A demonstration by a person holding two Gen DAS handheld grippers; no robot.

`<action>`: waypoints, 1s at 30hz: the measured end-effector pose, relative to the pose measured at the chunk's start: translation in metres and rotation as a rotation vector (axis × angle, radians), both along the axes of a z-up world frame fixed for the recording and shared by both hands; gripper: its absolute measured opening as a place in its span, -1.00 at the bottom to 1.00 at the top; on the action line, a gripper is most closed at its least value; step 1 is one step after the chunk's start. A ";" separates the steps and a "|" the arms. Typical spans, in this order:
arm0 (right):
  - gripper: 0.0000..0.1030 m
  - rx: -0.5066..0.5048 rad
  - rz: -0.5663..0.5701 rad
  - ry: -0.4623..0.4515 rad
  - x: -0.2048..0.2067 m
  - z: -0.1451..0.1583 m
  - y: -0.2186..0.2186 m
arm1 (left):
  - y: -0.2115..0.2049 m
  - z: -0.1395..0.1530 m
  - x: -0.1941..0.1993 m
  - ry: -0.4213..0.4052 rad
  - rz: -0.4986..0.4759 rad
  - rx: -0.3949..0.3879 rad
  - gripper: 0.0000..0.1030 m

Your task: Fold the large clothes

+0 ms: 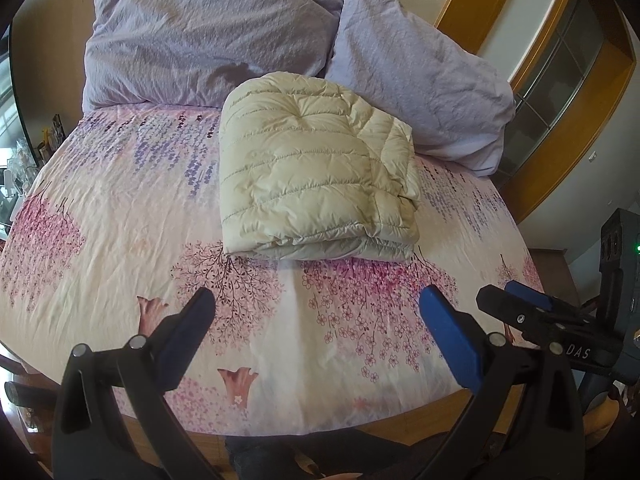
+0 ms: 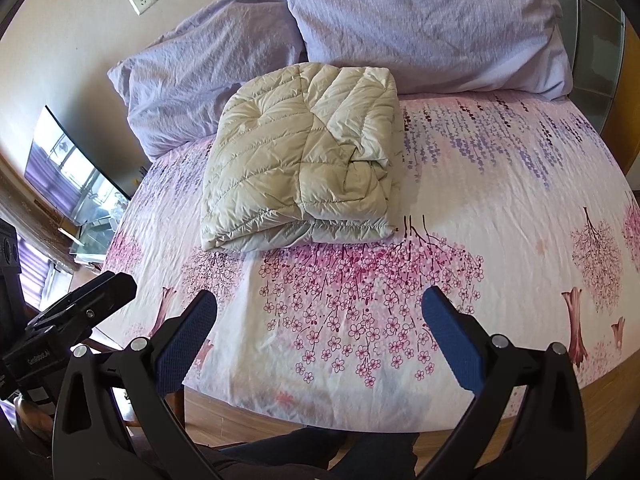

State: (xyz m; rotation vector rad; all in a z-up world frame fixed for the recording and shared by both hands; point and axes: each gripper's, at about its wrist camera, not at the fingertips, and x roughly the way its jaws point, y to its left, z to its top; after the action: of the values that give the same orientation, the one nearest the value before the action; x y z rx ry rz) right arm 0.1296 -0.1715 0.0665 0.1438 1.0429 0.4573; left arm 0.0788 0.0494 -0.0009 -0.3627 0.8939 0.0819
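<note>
In the left wrist view, the cream quilted puffer jacket (image 1: 316,172) lies folded into a thick rectangular bundle on the bed sheet printed with pink and purple blossom trees (image 1: 120,220), toward twelve o'clock from the left gripper (image 1: 316,316) and well apart from it. The jacket's far edge rests against the two crumpled lilac pillows (image 1: 192,36) at the head of the bed. The left gripper's blue-padded jaws stand wide and hold nothing, hovering over the near part of the sheet, and the right gripper (image 1: 520,300) shows at about three o'clock; whether it is open cannot be told from this side-on view. In the right wrist view, the same bundle sits at about eleven o'clock from the right gripper, whose jaws also stand wide and empty. The fold looks essentially done, so the risks lie in any further touch. The slippery, springy down shell could puff back open, most likely at the loose bunched corner at the near right of the bundle where the layers gape. A pinch catching only the top layer would peel the stack apart, and a one-sided lift would let the rest slide off. Pushing it toward the pillows could skew the layers.
</note>
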 end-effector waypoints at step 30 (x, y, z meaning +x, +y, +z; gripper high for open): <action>0.97 0.010 0.001 -0.018 -0.001 0.004 0.005 | 0.001 0.000 0.002 -0.006 0.005 -0.011 0.97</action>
State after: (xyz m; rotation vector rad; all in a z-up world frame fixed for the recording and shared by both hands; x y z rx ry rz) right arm 0.1287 -0.1665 0.0702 0.1476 1.0231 0.4644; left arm 0.0810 0.0506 -0.0013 -0.3752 0.8880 0.0810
